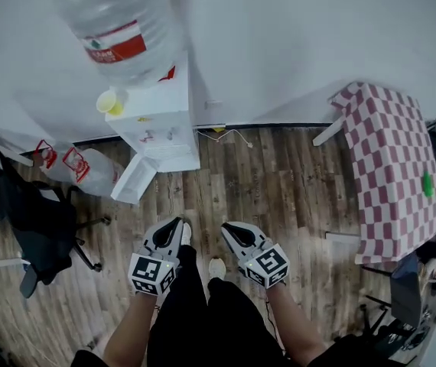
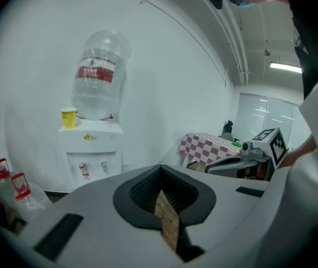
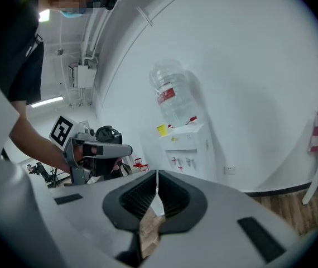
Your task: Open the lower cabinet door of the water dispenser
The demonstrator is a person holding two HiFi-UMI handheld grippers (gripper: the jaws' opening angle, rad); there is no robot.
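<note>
The white water dispenser (image 1: 161, 117) stands against the wall with a large clear bottle (image 1: 122, 25) on top and a yellow cup (image 1: 109, 102) beside it. At its base a white door panel (image 1: 135, 180) stands swung out over the wooden floor. My left gripper (image 1: 177, 222) and right gripper (image 1: 227, 228) are held side by side well in front of the dispenser, both shut and empty, touching nothing. The left gripper view shows the dispenser (image 2: 90, 149) beyond the shut left gripper (image 2: 160, 175), its lower part hidden. The right gripper view shows the dispenser (image 3: 184, 147) past the shut right gripper (image 3: 157, 180).
A table with a red-and-white checked cloth (image 1: 390, 167) stands at the right with a green object (image 1: 427, 183) on it. A black office chair (image 1: 27, 220) is at the left. Empty bottles with red handles (image 1: 73, 167) lie left of the dispenser. A cord (image 1: 226, 134) runs along the wall.
</note>
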